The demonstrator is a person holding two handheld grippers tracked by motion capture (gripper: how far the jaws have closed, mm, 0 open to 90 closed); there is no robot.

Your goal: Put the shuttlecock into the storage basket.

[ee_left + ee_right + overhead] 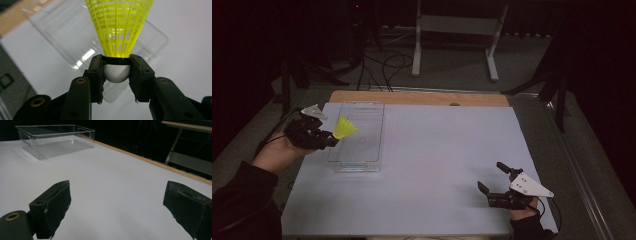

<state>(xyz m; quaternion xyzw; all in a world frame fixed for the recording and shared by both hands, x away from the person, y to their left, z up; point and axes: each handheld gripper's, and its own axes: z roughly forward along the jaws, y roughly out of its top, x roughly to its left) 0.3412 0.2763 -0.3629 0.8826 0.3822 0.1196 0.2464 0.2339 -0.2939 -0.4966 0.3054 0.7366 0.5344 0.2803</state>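
Note:
A yellow plastic shuttlecock (pixel 344 128) with a white cork base (pixel 117 73) is held above the left rim of a clear plastic bin (pixel 358 136). My left gripper (pixel 330 140) is shut on the cork base, its pads (pixel 97 75) pressing both sides, and the yellow skirt (pixel 119 23) points away over the bin (pixel 75 42). At the table's near right, my right gripper (pixel 492 177) is open just above the white surface, nothing between its pads (pixel 56 207). The bin (pixel 56 140) looks empty in the right gripper view.
A white sheet (pixel 427 170) covers the table, with a wooden strip (pixel 422 98) along the far edge. Beyond the table stand a white metal frame (pixel 457 35) and cables on the dark floor.

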